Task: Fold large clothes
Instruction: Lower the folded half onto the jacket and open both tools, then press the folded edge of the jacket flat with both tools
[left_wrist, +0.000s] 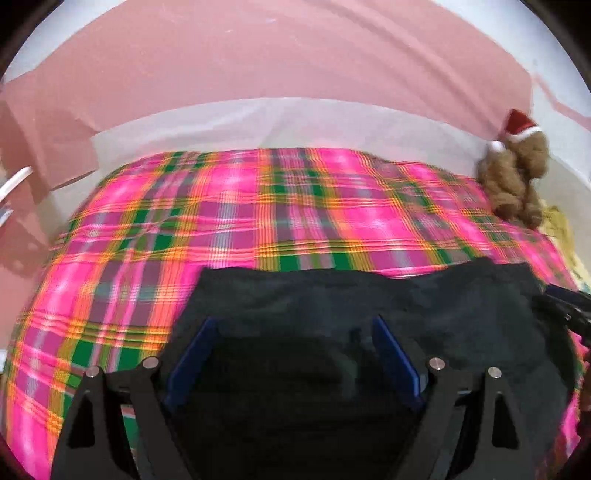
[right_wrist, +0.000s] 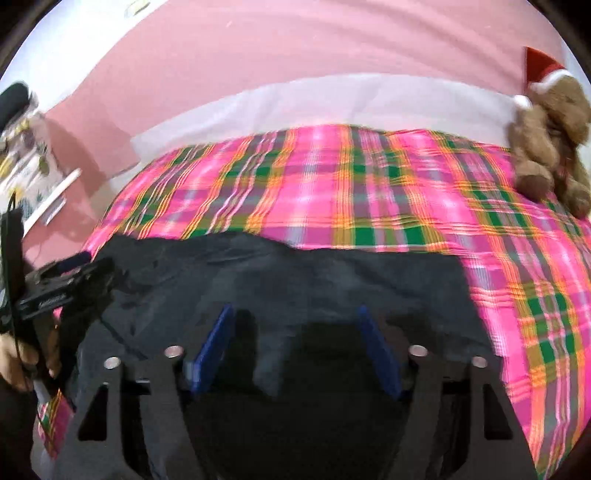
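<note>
Both grippers hang over the dark garment (left_wrist: 332, 295) with their blue fingers spread wide, nothing between them. The left gripper (left_wrist: 293, 354) is over its left part, the right gripper (right_wrist: 295, 343) further along the same cloth. The garment lies flat, black and a little rumpled, on the pink plaid bedspread (left_wrist: 258, 206). A brown teddy bear (right_wrist: 550, 147) in a Santa hat sits beyond the garment, against the pink wall (right_wrist: 295, 48).
</note>
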